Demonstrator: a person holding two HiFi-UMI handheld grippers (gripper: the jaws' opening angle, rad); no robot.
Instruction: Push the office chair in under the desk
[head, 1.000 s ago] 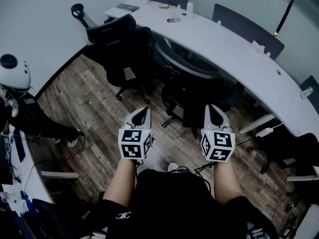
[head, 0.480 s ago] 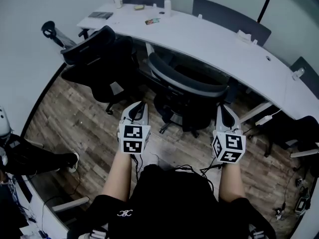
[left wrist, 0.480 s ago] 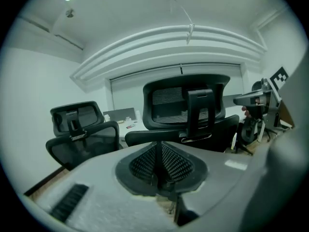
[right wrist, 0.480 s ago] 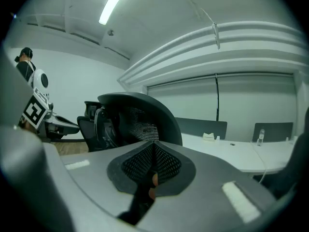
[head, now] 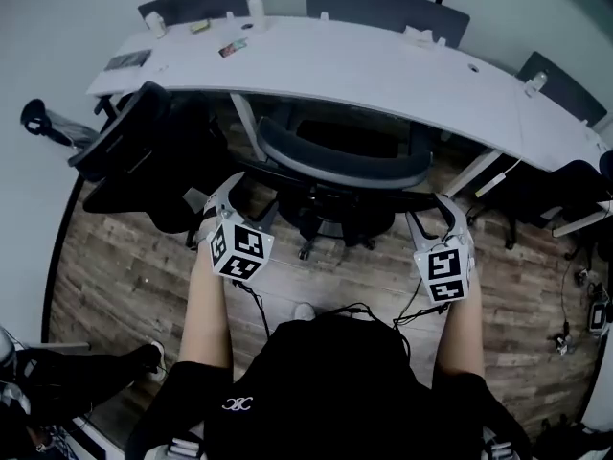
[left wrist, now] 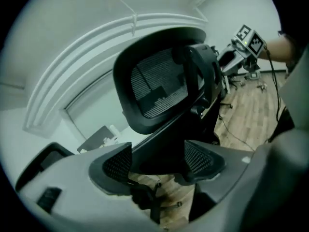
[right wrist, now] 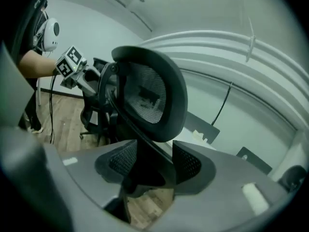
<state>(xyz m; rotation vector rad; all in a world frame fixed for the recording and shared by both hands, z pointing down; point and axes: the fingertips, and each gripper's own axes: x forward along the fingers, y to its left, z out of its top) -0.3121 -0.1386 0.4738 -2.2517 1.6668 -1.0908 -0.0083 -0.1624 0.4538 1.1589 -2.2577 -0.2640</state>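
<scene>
The left tongs [head: 230,192], just opened, are spread around the dark frame of the office chair [head: 345,166], which is stood against the near edge of the white worktop [head: 383,65]. The right tongs [head: 436,214], likewise just opened, are spread around that frame too.

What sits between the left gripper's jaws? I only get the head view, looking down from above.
Observer: In its own view, the left gripper has a black frame bar of the office chair between its jaws, which have just been opening.
Operator: And the right one?
Observer: The right gripper straddles the chair's frame too; its jaws have also just been opening.
Operator: Is the backrest solid?
Observer: No, the backrest is mesh inside a dark rim.
</scene>
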